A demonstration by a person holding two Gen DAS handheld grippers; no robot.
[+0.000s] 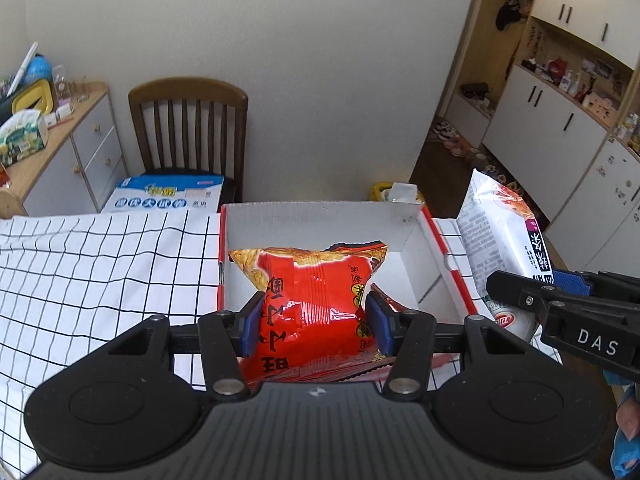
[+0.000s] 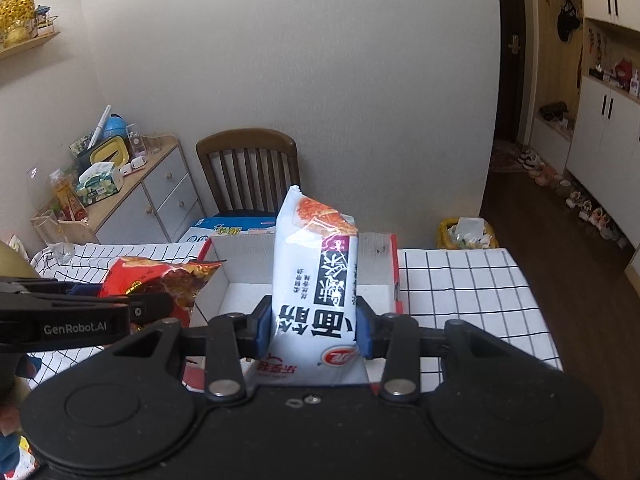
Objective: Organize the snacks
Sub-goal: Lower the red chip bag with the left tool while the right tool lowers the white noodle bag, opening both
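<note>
My left gripper (image 1: 312, 324) is shut on a red snack bag (image 1: 312, 280) and holds it over the open white box with red edges (image 1: 320, 216). The red bag also shows in the right wrist view (image 2: 160, 280), at the left, with the left gripper (image 2: 152, 308). My right gripper (image 2: 314, 328) is shut on a white snack bag (image 2: 316, 272), held upright above the box (image 2: 248, 252). In the left wrist view the white bag (image 1: 500, 240) and the right gripper (image 1: 520, 292) are at the right, beside the box.
The box sits on a table with a white black-grid cloth (image 1: 100, 272), which also shows in the right wrist view (image 2: 460, 288). A wooden chair (image 1: 188, 128) with a blue-white pack (image 1: 168, 196) stands behind. A cluttered cabinet (image 1: 52, 140) is at the left. A yellow bin (image 2: 468, 232) is on the floor.
</note>
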